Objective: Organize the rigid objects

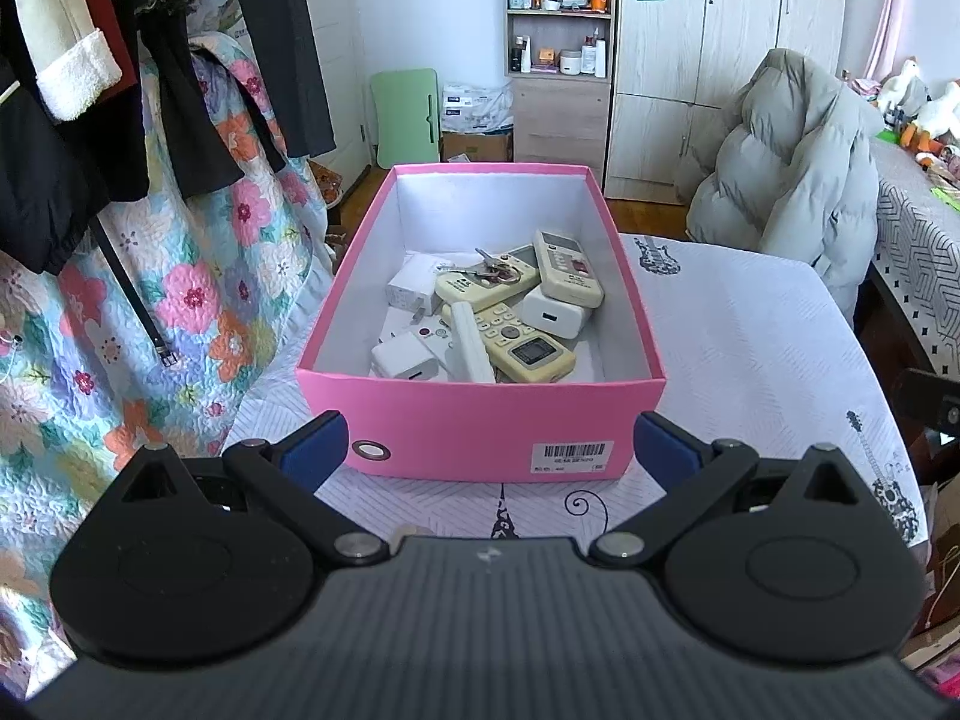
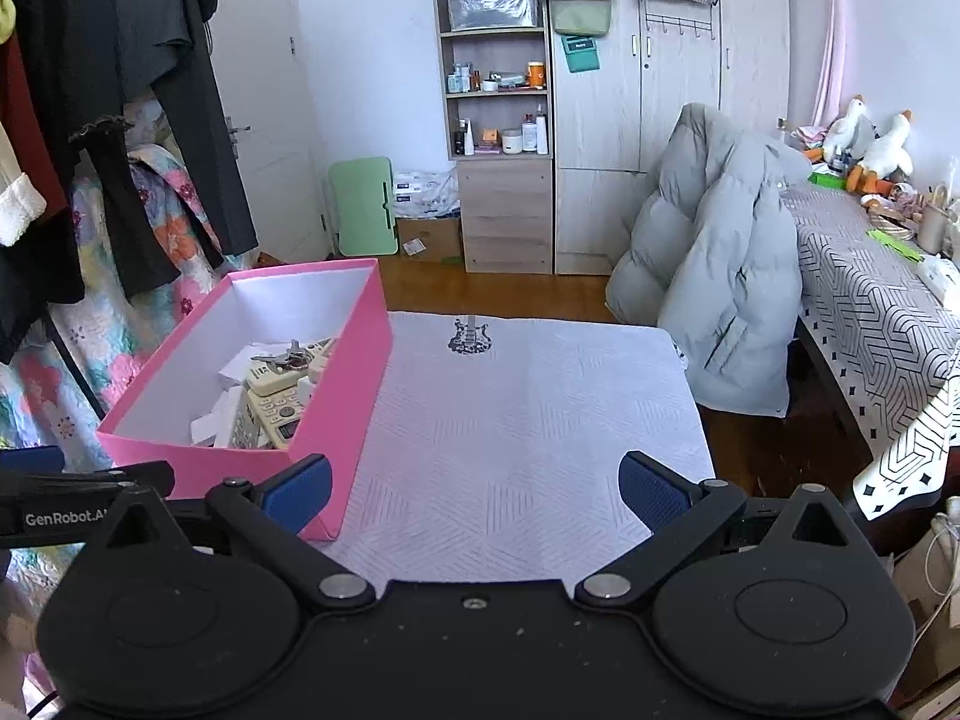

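A pink box (image 1: 480, 414) stands on the white tablecloth (image 1: 750, 348). Inside lie several cream remote controls (image 1: 528, 348), white chargers (image 1: 555, 315) and a bunch of keys (image 1: 495, 267). My left gripper (image 1: 489, 450) is open and empty, just in front of the box's near wall. The box also shows in the right wrist view (image 2: 342, 384), at the left. My right gripper (image 2: 477, 489) is open and empty over the bare tablecloth (image 2: 528, 408), to the right of the box. The left gripper's arm (image 2: 78, 492) shows at the left edge.
A chair with a grey puffer jacket (image 2: 708, 276) stands behind the table's right corner. Hanging clothes (image 1: 120, 90) and a floral quilt (image 1: 150, 312) are close on the left. A second table (image 2: 870, 300) with a patterned cloth is at the right. A shelf unit (image 2: 498, 120) stands at the back.
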`<state>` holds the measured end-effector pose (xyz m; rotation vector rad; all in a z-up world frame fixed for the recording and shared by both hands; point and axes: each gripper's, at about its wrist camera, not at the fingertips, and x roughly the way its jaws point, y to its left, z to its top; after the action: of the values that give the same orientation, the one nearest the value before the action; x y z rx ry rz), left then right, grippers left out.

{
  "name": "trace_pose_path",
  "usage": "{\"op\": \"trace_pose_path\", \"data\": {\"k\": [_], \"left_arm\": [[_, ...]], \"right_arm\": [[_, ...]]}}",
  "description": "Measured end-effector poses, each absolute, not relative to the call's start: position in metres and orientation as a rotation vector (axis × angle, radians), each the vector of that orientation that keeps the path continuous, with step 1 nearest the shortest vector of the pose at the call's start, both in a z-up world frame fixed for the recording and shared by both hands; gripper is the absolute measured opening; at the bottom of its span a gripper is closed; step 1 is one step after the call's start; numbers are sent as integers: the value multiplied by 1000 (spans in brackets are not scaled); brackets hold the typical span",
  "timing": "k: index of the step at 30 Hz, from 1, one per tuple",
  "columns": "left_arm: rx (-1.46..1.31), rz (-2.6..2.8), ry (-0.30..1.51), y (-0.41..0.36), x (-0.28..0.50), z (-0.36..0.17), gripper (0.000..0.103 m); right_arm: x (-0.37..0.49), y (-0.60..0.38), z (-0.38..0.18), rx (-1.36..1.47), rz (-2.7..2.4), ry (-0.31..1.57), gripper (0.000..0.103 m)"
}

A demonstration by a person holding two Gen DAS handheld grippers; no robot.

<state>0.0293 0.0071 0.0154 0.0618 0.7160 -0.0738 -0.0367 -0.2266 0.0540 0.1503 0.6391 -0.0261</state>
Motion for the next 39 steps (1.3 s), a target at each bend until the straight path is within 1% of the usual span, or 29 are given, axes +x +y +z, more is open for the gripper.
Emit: {"op": "trace_pose_path", "data": {"k": [14, 28, 39], "left_arm": [[103, -82, 717, 0, 27, 13, 103], [88, -82, 733, 3, 30, 11, 103], [90, -81, 747, 4, 32, 9, 103]], "right_arm": [[-39, -227, 52, 124, -62, 641, 103], [-39, -232, 49, 160, -64, 663, 103], [-39, -226, 50, 134, -86, 663, 103]]}}
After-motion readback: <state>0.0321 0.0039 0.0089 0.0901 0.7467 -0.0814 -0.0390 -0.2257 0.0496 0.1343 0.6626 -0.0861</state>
